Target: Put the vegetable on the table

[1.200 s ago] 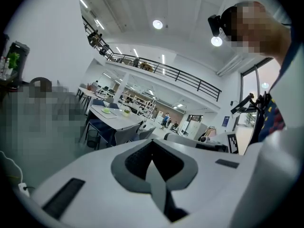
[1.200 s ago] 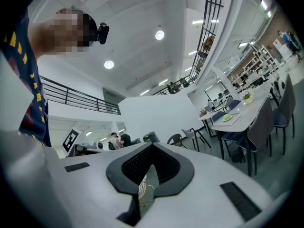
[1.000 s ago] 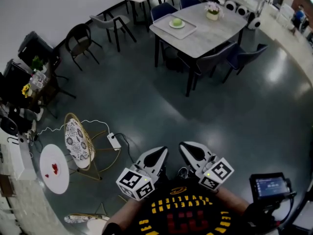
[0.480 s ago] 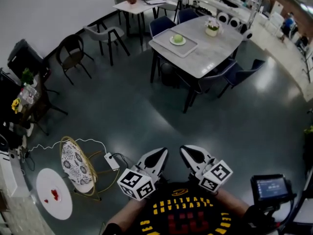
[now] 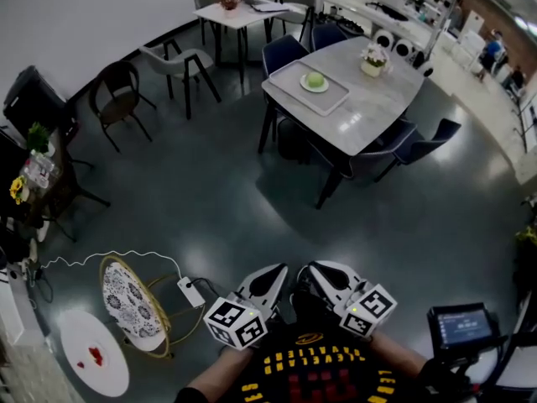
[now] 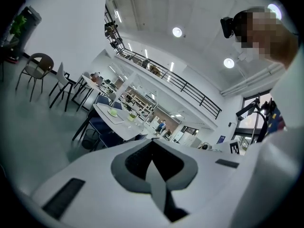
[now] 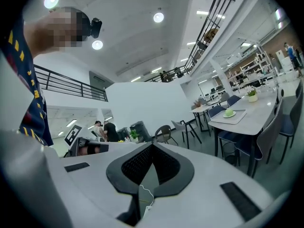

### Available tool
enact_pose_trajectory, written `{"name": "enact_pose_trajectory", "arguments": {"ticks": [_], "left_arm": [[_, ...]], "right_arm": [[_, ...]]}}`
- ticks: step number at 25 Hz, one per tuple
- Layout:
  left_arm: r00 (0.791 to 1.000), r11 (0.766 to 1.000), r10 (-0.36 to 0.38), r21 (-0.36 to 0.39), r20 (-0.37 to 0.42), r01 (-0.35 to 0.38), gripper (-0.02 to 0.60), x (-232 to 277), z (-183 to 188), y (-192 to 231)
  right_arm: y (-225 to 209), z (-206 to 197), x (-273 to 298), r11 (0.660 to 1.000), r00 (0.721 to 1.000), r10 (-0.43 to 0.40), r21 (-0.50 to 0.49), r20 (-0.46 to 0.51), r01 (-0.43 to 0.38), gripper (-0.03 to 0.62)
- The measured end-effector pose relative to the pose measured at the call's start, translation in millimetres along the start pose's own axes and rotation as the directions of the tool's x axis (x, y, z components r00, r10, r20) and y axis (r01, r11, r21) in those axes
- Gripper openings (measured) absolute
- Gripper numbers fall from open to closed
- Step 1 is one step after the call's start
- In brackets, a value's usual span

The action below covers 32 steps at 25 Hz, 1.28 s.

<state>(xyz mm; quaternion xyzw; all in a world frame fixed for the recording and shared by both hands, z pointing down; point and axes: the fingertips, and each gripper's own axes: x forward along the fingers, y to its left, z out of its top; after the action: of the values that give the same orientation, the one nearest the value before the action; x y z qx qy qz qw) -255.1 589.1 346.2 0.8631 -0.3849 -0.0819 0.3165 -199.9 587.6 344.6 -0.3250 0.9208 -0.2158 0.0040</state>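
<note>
1. Vegetable point(image 5: 315, 80): round, pale green, smooth-looking; on a white plate in a flat tray point(image 5: 289, 75) at the left end of the table point(image 5: 369, 107).
2. Left gripper point(image 5: 275, 272) and right gripper point(image 5: 319, 270): well short of the table, side by side, tips pressed together on nothing.
3. Far ahead, slightly right of both; right gripper probably marginally nearer; no evident long axis.
4. Table: grey, matte, stone-like top.

Bare dark floor point(image 5: 252, 200) lies open at twelve o'clock, right up to the grey table point(image 5: 369, 107). Blue chairs point(image 5: 284, 54) hem in that table's sides (another point(image 5: 424, 141) sits at one o'clock). At nine o'clock a gold wire chair point(image 5: 134, 296) and a white power block point(image 5: 191, 291) take up the floor. A screen point(image 5: 460, 324) crowds three o'clock.
</note>
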Motion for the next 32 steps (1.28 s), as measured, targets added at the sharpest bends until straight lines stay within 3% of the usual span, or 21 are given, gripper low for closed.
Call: {"name": "enact_pose_trajectory", "arguments": {"ticks": [5,9,13,20,32], "left_arm": [[0.999,0.999,0.048,0.026,0.006,-0.048,0.000,23.9,27.4,36.9],[0.993,0.992,0.114,0.058,0.034,-0.116,0.000,58.1,63.4,61.9],[0.991,0.986,0.131,0.104,0.030,-0.133,0.000,105.2,94.2,65.0],[0.988,0.980,0.153,0.125,0.000,-0.152,0.000,178.8,115.2,74.8],[0.988,0.984,0.152,0.100,-0.015,-0.149,0.000,241.8,152.4,124.5]], "right_arm": [[-22.7,17.0,47.2,0.996,0.996,0.083,0.014,0.024,-0.084,0.005],[-57.9,50.1,83.3,0.989,0.987,0.148,0.013,0.062,-0.149,0.005],[-93.7,89.2,103.4,0.982,0.979,0.185,0.012,0.088,-0.187,0.005],[-172.1,121.5,120.1,0.980,0.979,0.174,0.081,0.104,-0.182,0.005],[-237.7,144.9,172.4,0.983,0.985,0.150,0.093,0.082,-0.157,0.005]]}}
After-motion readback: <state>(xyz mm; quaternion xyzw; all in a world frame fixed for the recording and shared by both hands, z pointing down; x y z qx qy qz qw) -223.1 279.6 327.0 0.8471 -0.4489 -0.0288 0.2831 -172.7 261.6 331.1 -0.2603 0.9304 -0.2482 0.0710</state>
